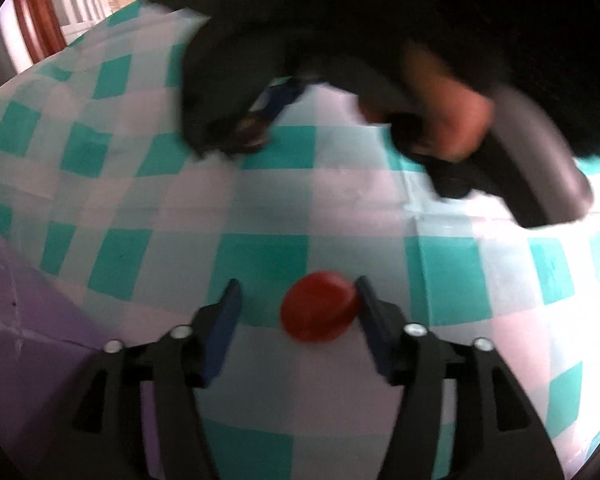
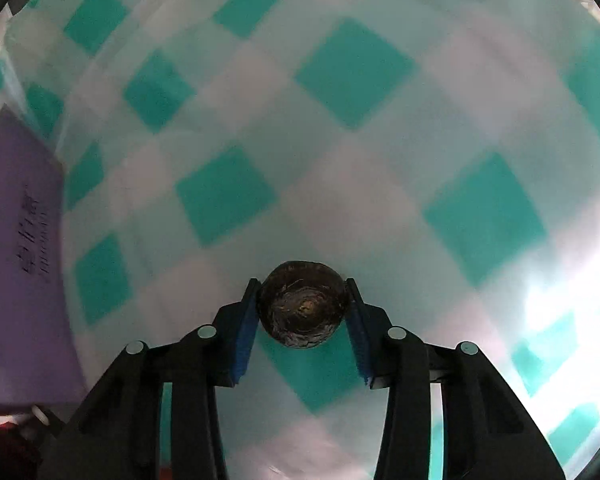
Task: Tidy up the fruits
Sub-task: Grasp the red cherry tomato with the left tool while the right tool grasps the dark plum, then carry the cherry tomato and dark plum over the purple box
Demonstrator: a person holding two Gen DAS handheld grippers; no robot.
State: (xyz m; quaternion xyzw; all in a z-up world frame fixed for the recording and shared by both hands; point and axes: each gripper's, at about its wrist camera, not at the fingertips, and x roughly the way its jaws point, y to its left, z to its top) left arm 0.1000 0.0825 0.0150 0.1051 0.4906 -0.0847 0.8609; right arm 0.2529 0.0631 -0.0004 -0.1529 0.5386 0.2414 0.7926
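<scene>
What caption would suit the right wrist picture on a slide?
The right gripper clamps a dark brown round fruit above a teal-and-white checked tablecloth.

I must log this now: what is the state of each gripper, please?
Left gripper: open, red fruit between its fingers, not pressed.
Right gripper: closed on dark round fruit.

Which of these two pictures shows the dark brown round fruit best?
The right wrist view: the brown fruit sits sharp and close between the right gripper pads. The left wrist view shows only a dark blur at that gripper's tip, too smeared to make the fruit out.
</scene>
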